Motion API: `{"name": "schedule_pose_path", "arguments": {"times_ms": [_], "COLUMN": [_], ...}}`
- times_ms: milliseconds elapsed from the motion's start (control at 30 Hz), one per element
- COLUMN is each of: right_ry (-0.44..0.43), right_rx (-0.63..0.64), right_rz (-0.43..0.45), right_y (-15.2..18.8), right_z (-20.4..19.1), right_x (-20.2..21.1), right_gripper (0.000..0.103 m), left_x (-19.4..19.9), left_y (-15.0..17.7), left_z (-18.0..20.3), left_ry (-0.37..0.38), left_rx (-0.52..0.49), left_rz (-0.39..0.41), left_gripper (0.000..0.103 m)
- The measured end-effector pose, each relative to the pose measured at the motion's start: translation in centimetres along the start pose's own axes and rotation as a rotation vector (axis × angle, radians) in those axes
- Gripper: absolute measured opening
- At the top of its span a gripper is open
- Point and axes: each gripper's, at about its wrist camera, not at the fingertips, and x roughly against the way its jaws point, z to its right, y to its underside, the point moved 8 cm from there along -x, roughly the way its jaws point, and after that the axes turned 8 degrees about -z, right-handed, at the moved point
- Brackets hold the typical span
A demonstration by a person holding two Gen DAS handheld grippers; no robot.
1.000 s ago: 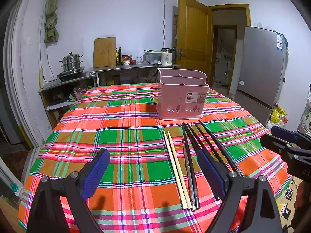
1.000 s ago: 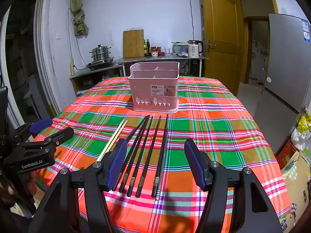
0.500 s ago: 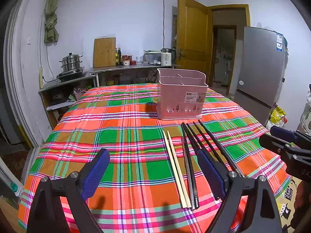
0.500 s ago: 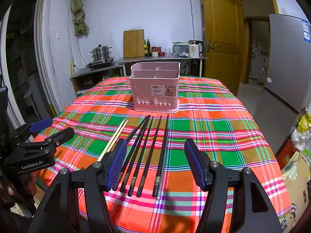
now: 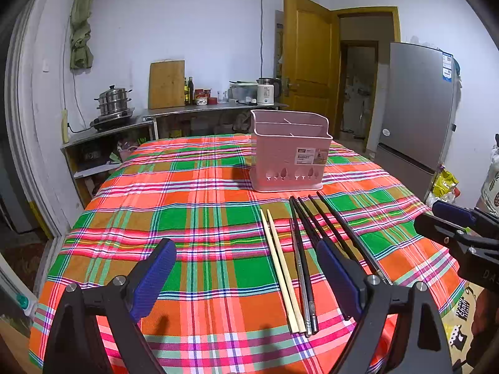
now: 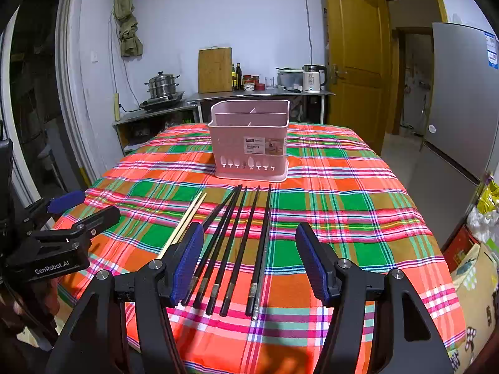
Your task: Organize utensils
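The left tool (image 5: 246,275) hangs above the near part of the tabletop covered by a plaid orange, green and pink cloth (image 5: 199,218), its two blue-padded fingers (image 5: 152,275) spread wide with nothing between them. Just right of its centre lie two pale wooden chopsticks (image 5: 282,268) side by side, touching along their length. Next to these is one thin metal chopstick (image 5: 298,272), then a fan of dark chopsticks (image 6: 232,243); the right wrist view shows five black ones, the rightmost lying against a further thin metal stick (image 6: 262,275). All point toward one pink plastic utensil basket (image 6: 249,143) with three compartments, standing upright and empty beyond their tips. The right tool (image 6: 249,265) hovers over the dark chopsticks' near ends, fingers wide apart, gripping nothing.
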Motion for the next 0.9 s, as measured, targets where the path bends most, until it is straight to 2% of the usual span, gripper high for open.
{"name": "schedule_pose_path", "arguments": {"times_ms": [500, 900], "right_ry": [0.000, 0.002], "right_rx": [-0.001, 0.001], "right_rz": [-0.004, -0.041], "right_y": [0.1, 0.1], "right_z": [0.0, 0.8], "right_x": [0.3, -1.7], "right_gripper": [0.062, 0.062], "left_x": [-0.2, -2.5], "left_y": [0.1, -0.1], "left_z": [0.2, 0.1], "left_ry": [0.006, 0.043], "left_rx": [-0.010, -0.010], "left_rz": [-0.005, -0.047], "left_gripper": [0.092, 0.092]}}
